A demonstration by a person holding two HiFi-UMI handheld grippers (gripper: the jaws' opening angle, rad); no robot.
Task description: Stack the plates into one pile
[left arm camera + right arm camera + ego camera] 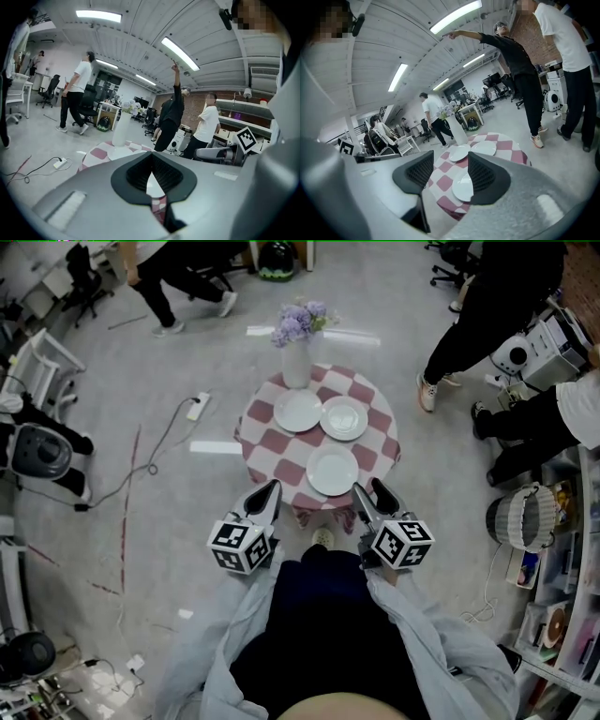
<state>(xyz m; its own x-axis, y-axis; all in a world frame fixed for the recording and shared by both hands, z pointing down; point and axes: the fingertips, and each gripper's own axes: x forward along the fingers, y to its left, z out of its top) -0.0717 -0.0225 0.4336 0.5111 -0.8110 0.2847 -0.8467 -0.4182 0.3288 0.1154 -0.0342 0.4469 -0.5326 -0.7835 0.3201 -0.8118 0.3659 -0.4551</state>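
Observation:
Three white plates lie apart on a round table [375,448] with a pink-and-white checked cloth: one at the back left [298,411], one at the back right [344,418], one near the front [333,471]. A white vase of purple flowers [296,360] stands at the table's far edge. Both grippers hover short of the near edge, above the floor. My left gripper [267,496] has its pads together and holds nothing. My right gripper [371,495] is open and empty. The front plate [464,186] shows between its fingers, and the two back plates [459,152] [484,148] show beyond them.
People stand around the table: one in black at the right [487,306], another walking at the back left [178,277]. A power strip with its cable [195,407] lies on the floor to the left. Shelves [562,615] and a basket [523,517] are on the right.

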